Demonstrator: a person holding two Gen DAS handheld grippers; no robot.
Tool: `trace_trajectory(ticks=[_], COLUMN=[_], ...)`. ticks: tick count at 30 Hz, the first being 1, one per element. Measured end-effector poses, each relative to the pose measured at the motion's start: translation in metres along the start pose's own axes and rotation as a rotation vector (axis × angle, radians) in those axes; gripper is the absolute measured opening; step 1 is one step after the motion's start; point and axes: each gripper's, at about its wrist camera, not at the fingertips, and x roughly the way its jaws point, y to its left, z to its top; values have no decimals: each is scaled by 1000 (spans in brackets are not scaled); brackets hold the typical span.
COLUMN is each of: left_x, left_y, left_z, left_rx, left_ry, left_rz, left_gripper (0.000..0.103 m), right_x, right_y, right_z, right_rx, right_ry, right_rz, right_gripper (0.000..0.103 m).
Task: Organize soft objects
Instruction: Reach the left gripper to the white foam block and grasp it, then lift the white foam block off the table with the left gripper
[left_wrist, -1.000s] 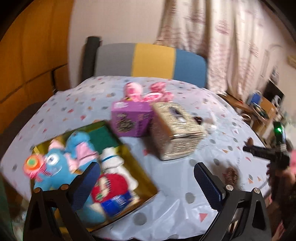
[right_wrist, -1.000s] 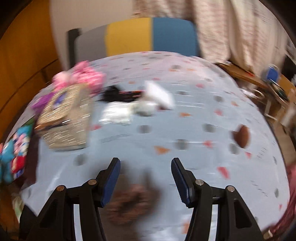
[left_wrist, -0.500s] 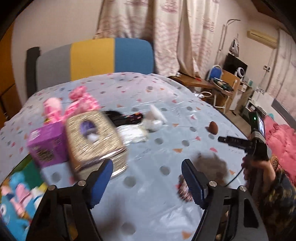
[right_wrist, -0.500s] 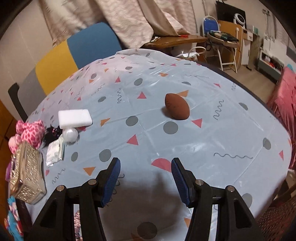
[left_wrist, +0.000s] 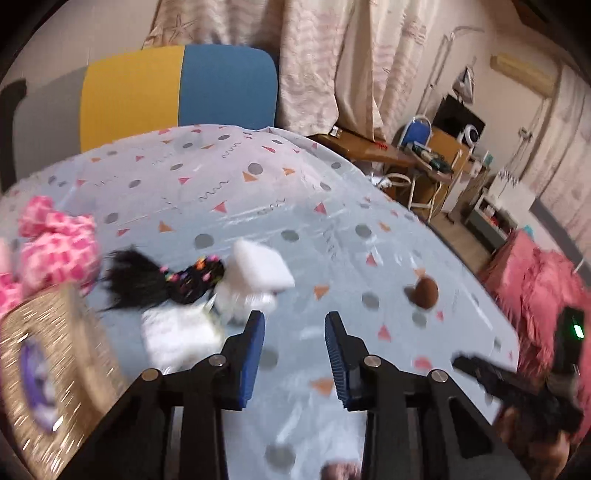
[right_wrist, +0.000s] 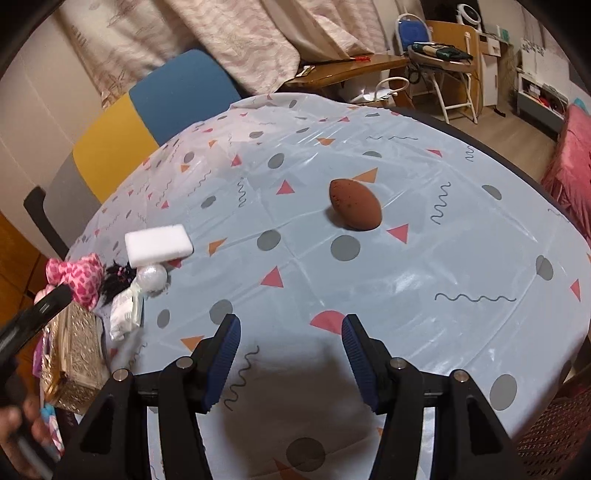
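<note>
The left wrist view has swung away from the toy-filled box it faced a second ago and now looks across the table (left_wrist: 258, 206), its glossy pale-blue plastic cloth printed with dots, triangles and squiggles, so the left hand seems to be hunting for the next soft thing to gather. The left gripper (left_wrist: 294, 328) has just been closing; its ribbed blue pads stand narrowly apart with only bare cloth between them, gripping nothing. The right gripper (right_wrist: 291, 334) hangs wider apart, also empty, pointed toward the brown egg-shaped sponge (right_wrist: 354, 209), matte and speckled, lying alone well out from the clutter. Near the left edge sits a glittery gold box (right_wrist: 75, 356), hard and boxy, and just behind it a fuzzy pink spotted plush (right_wrist: 83, 275). A smooth white rectangular foam block (right_wrist: 159, 243) leans on a small pearly ball (right_wrist: 151, 277), with crumpled white tissue (right_wrist: 123, 314) and black tufted hair (left_wrist: 140, 275) just beside them.
</note>
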Motion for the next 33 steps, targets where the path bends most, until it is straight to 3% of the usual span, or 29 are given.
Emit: trace_trajectory(ticks=[2, 3, 4, 6, 13, 15, 17, 18, 20, 24, 33], left_x=[22, 33, 41, 59, 104, 119, 128, 133, 142, 135, 65], left_y=[6, 10, 12, 18, 21, 21, 21, 19, 16, 15, 0], left_z=[12, 18, 23, 34, 55, 57, 58, 58, 56, 46, -4], left_rx=[-30, -46, -55, -85, -60, -51, -44, -31, 4, 14, 0], left_ry=[6, 2, 3, 20, 61, 89, 97, 111, 138, 120, 92], left_rz=[-11, 7, 9, 14, 89, 94, 90, 80, 112, 62, -32], left_gripper=[35, 40, 56, 67, 67, 64, 34, 9, 7, 5, 5], right_x=[-2, -2, -2, -1, 4, 6, 7, 8, 8, 11, 12], right_y=[-7, -10, -15, -20, -17, -15, -14, -14, -14, -16, -20], right_z=[2, 3, 3, 4, 3, 3, 2, 2, 1, 1, 2], right_rx=[40, 60, 84, 112, 114, 107, 104, 105, 105, 119, 132], right_ry=[-6, -7, -4, 3, 35, 43, 51, 54, 57, 67, 65], right_rz=[9, 11, 14, 25, 71, 77, 87, 89, 91, 92, 69], right_gripper=[58, 58, 58, 58, 58, 58, 58, 58, 58, 58, 58])
